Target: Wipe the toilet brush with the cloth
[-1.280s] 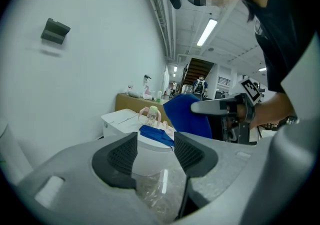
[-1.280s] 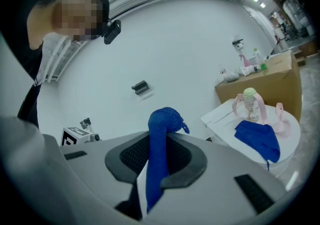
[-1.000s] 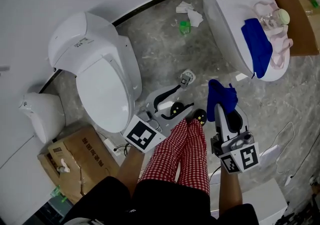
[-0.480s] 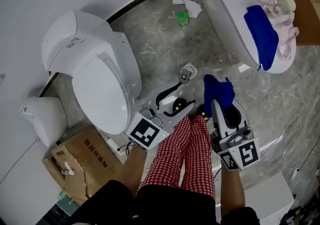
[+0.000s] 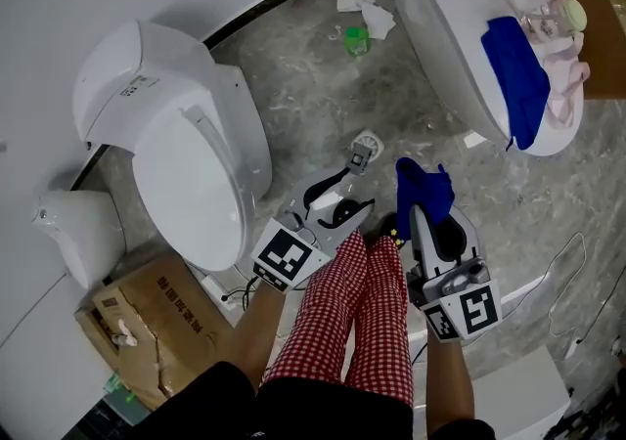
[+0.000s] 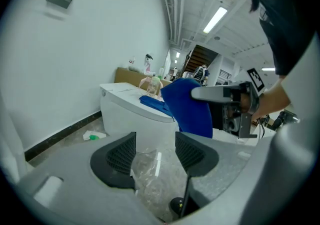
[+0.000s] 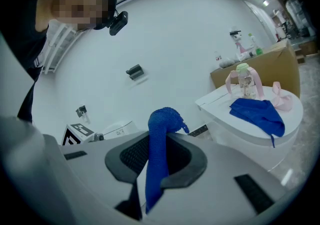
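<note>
- Right gripper [image 7: 156,163]: jaws clenched on the blue cloth [image 7: 160,134]. The cloth rises between the pads and curls over at its top. Head view: lower centre, right of the legs.
- Left gripper [image 6: 155,155]: jaws parted. A clear crinkled piece [image 6: 150,171] lies low in the gap. Whether it is gripped cannot be told.
- Toilet brush: cannot be picked out with certainty in any view.
- White toilet [image 5: 186,150]: left of frame.
- Second toilet [image 5: 440,37]: upper right, with a second blue cloth [image 5: 518,76] draped on top.
- Cardboard box [image 5: 156,316]: lower left.
- Green item [image 5: 357,37] and crumpled white paper [image 5: 367,3]: on the floor, top centre, just beside each other.
- Red-checked trousers [image 5: 362,311]: bottom centre, between the grippers.
</note>
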